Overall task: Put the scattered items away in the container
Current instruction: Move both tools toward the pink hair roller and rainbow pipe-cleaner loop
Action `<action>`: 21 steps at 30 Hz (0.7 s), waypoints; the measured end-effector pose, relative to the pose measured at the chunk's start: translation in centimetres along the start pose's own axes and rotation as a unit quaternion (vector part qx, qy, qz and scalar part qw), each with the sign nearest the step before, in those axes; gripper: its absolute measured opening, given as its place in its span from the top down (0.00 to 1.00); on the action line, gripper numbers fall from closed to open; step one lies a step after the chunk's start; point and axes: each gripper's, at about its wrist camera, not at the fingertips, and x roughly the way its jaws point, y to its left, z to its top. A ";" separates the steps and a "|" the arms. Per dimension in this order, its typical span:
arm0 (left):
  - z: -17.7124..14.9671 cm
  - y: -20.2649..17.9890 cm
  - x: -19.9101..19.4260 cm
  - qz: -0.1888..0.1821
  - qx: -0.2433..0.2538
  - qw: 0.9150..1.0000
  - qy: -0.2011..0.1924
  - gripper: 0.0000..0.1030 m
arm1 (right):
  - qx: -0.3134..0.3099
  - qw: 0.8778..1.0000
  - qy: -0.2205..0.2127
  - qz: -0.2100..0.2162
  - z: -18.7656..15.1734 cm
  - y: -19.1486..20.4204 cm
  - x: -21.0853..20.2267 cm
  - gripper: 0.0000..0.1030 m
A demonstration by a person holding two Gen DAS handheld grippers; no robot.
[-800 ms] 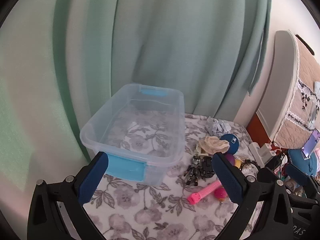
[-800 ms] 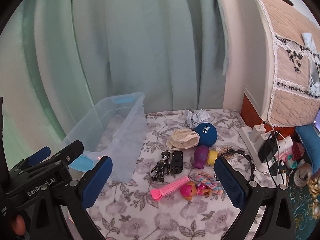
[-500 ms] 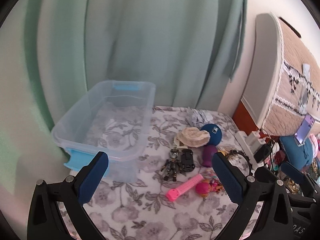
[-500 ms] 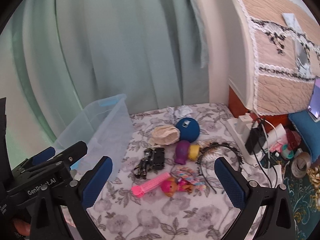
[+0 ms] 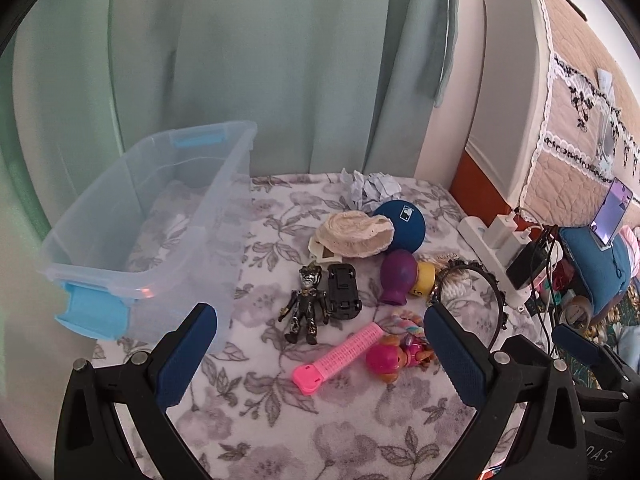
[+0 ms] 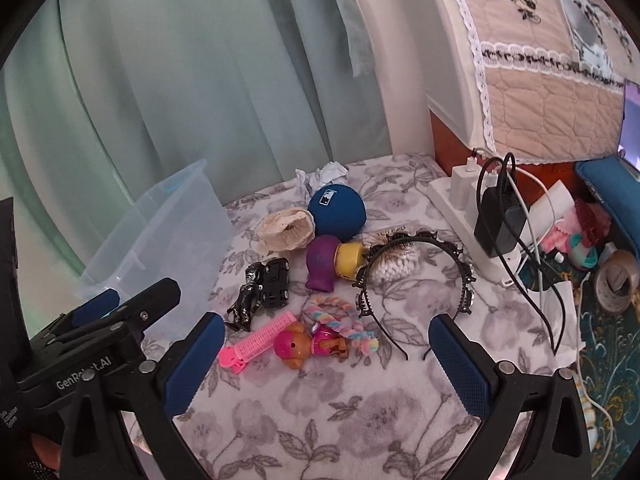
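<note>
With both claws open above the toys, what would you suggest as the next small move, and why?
Probably lower the right claw onto the pink doll. It lies nearest, between that claw's open fingers, nothing is held yet, and the clear bin looks empty of toys.

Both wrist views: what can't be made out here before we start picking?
- Card, left view: mostly hidden under the cream cloth; its face unreadable.
- Cotton swabs, right view: partly behind the black headband; label too small.
- Bin floor, both views: hazy through the plastic; contents unclear.
- Blue ball logo: too small in both.
- Left gripper, right gripper: both open, empty.
</note>
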 end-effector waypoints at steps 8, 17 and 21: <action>-1.4 -0.2 3.8 -0.018 0.018 0.999 0.041 0.00 | 0.034 0.999 0.010 -0.008 -0.4 -2.4 2.1 0.00; -3.1 -0.1 7.7 -0.032 0.033 0.995 0.084 0.00 | 0.019 0.998 0.065 0.008 -1.4 -2.4 6.1 0.28; -3.5 0.4 8.8 -0.040 0.023 0.994 0.100 0.00 | 0.017 0.996 0.086 0.014 -1.9 -2.5 7.8 0.43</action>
